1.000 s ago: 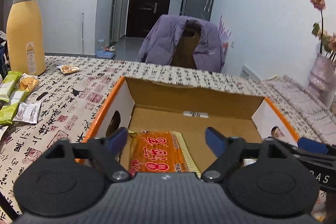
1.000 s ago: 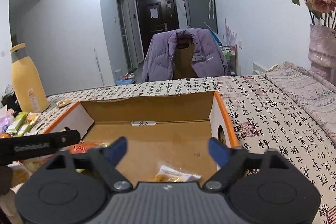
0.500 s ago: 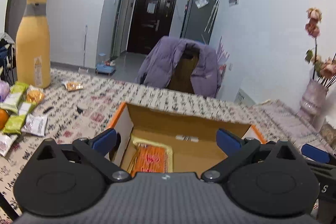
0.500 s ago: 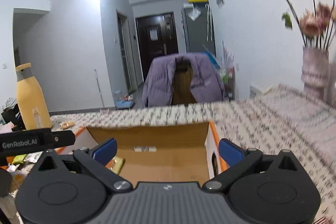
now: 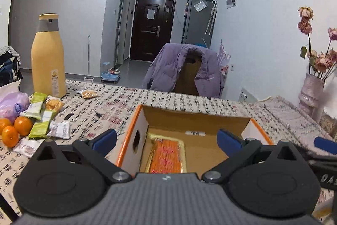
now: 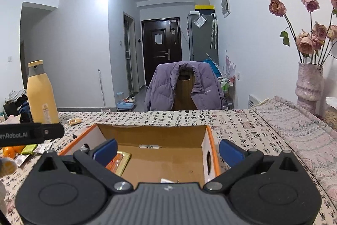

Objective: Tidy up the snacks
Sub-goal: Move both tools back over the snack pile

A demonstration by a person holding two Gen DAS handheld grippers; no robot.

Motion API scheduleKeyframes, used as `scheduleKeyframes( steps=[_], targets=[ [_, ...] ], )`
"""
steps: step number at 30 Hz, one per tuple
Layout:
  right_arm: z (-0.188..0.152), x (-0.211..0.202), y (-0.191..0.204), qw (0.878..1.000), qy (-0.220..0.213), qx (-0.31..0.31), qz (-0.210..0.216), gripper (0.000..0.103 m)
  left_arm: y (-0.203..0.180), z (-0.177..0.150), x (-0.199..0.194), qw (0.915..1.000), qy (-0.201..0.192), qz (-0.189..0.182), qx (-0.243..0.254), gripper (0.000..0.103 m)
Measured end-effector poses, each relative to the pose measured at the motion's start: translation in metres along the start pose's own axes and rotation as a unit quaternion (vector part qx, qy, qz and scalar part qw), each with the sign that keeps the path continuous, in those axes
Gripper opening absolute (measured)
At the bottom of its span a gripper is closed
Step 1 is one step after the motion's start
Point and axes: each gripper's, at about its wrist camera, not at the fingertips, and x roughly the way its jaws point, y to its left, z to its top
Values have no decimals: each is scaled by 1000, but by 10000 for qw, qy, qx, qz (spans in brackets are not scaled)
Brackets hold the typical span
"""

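An open cardboard box [image 5: 198,119] with orange edges sits on the patterned tablecloth; it also shows in the right wrist view [image 6: 151,132]. An orange snack pack with a gold rim [image 5: 167,156] lies flat inside at the left, seen too in the right wrist view [image 6: 119,160]. A small clear wrapper [image 6: 168,180] lies at the box's near side. My left gripper [image 5: 167,140] is open and empty, above the box's near end. My right gripper [image 6: 168,150] is open and empty, above the same box. Loose snacks [image 5: 41,117] lie on the table at the left.
A tall yellow bottle [image 5: 48,56] stands at the far left, with oranges [image 5: 14,129] and a purple bag [image 5: 13,103] near it. A small snack [image 5: 88,94] lies behind. A vase of dried roses [image 6: 308,83] stands at the right. A chair with a purple jacket [image 6: 185,88] is behind the table.
Both grippers have pulled up and back from the box, so it looks smaller and lower. The orange pack stays inside. Both stayed open.
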Motion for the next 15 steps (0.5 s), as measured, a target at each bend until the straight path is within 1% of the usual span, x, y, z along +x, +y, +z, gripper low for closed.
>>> scheduleKeyframes(
  steps=[8, 15],
  targets=[
    [-30, -29, -11, 9999, 158, -56, -29, 103, 17, -37, -18, 9994, 295, -62, 147, 103],
    [-64, -50, -16, 9987, 453, -215, -48, 103, 31, -75, -36, 9981, 519, -233, 239, 103]
  ],
)
